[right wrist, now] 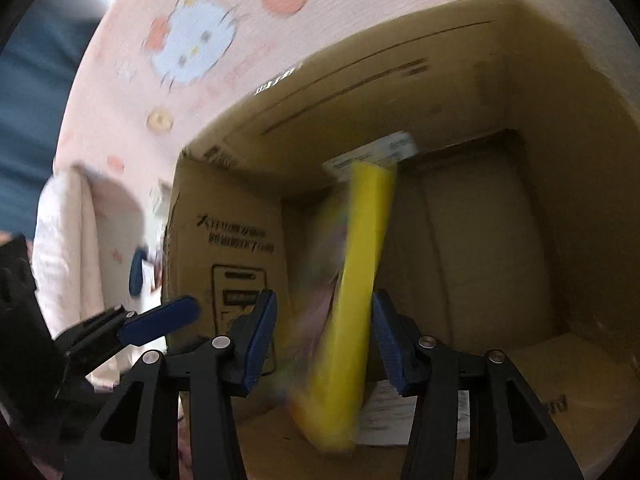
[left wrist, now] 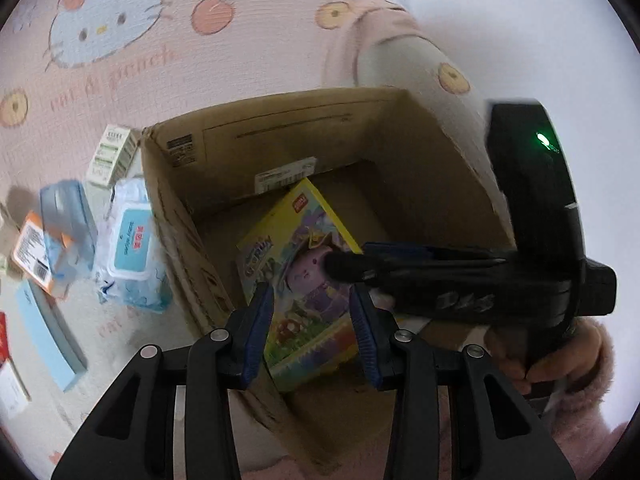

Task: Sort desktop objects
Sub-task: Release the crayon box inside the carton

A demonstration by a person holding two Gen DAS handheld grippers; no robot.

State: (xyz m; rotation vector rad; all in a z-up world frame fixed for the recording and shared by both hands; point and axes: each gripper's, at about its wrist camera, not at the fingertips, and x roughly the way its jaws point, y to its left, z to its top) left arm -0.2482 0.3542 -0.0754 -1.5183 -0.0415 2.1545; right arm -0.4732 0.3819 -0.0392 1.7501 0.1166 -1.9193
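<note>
**Desk:** While both hand-held tools hang over the open cardboard carton [left wrist: 280, 152], where exactly is the toy box?

**Photographer:** Inside the carton. The yellow toy box [left wrist: 304, 280] leans against the far wall, near end down on the floor, far corner tipped up toward a white label. Its long axis runs near to far, picture face turned up and left; the right wrist view shows it edge-on, a blurred plain yellow spine [right wrist: 352, 300].

**Desk:** And the grippers?

**Photographer:** The right gripper [right wrist: 324, 340] stands about half open, blue pads either side of the spine. A gap shows on both sides, so I read it as gripping nothing. The left gripper [left wrist: 312, 320] is likewise half open and empty, poised above the carton's near-left rim.

**Desk:** How would it handle?

**Photographer:** A judgement only: thin printed card, light, stiff across the faces, glossy enough to slip. Pinching across the narrow thickness at mid-length looks safest; hard pressure on the broad faces could dent it.

**Desk:** Anything left outside?

**Photographer:** Left of the carton, on the pink cartoon-cat cloth [left wrist: 168, 52], lie a wet-wipes pack [left wrist: 128, 248], a small white carton [left wrist: 112, 156] and a pale blue flat box [left wrist: 48, 336].
</note>
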